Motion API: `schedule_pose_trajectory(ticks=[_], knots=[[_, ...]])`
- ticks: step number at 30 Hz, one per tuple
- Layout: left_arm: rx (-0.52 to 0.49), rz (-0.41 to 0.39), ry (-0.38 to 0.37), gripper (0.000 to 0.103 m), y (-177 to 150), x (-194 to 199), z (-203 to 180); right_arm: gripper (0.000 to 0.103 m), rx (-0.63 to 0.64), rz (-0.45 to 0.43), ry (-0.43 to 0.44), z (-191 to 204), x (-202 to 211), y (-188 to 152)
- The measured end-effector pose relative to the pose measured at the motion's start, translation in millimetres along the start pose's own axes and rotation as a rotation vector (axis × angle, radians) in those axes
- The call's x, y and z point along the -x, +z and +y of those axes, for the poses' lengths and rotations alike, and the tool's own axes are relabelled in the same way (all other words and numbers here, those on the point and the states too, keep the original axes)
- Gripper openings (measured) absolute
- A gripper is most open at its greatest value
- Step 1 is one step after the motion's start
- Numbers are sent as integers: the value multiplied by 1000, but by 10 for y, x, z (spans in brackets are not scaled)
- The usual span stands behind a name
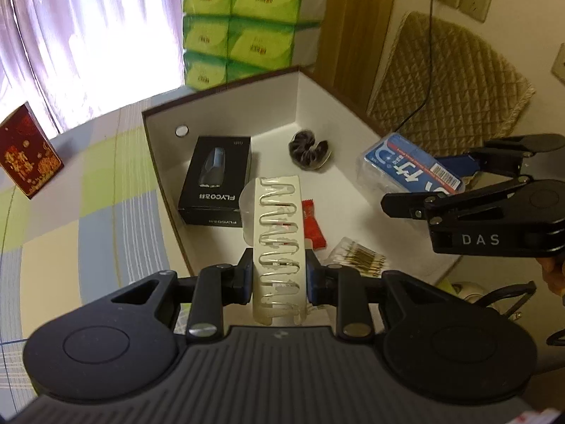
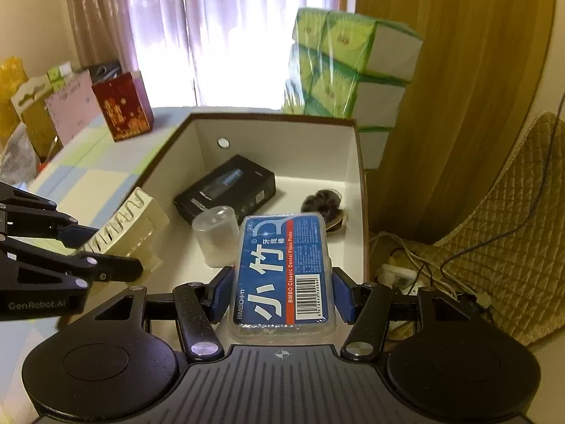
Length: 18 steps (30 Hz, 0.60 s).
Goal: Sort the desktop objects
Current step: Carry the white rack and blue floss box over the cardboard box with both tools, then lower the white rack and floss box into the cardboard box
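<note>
From the left wrist camera, the left gripper (image 1: 279, 275) is clamped narrowly on a clear plastic case (image 1: 279, 243) with a wavy white insert, held over a white-lined storage box (image 1: 226, 106). Inside the box lie a black carton (image 1: 217, 182) printed "FLYCO", a dark hair scrunchie (image 1: 309, 150), a red sachet (image 1: 314, 226) and a packet of cotton swabs (image 1: 360, 256) (its print too blurred to read). At right, the right gripper (image 1: 420, 190), marked "DAS", carries a blue-labelled floss pick box (image 1: 406, 168). Stacked green tissue packs (image 1: 247, 24) rise behind the box, and a red gift box (image 1: 30, 157) stands on the checked tablecloth (image 1: 88, 194). From the right wrist camera, the right gripper (image 2: 280, 289) has its jaws about half open, pressed on both sides of the floss pick box (image 2: 282, 268), labelled "BMBO Classic Dental Floss Picks" above a barcode, held over the storage box (image 2: 353, 183). Below sit the FLYCO carton (image 2: 226, 190), a frosted plastic cup (image 2: 217, 238) and the scrunchie (image 2: 323, 203). At left, the left gripper (image 2: 102, 251), marked "GenRobot.AI", holds the clear case (image 2: 130, 226).
</note>
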State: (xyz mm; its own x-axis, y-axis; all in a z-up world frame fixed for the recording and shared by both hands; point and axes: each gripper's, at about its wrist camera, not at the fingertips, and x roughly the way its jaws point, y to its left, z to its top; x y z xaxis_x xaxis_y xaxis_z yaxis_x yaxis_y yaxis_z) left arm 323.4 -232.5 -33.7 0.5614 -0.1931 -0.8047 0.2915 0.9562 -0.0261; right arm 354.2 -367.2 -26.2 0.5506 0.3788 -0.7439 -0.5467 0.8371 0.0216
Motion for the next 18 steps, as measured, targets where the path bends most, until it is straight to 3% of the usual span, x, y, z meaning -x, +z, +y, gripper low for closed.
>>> schedule_pose_trajectory(ticks=[18], knots=[[-13, 138, 47, 23, 71, -764, 67, 55, 14, 68, 21, -155, -417, 83]])
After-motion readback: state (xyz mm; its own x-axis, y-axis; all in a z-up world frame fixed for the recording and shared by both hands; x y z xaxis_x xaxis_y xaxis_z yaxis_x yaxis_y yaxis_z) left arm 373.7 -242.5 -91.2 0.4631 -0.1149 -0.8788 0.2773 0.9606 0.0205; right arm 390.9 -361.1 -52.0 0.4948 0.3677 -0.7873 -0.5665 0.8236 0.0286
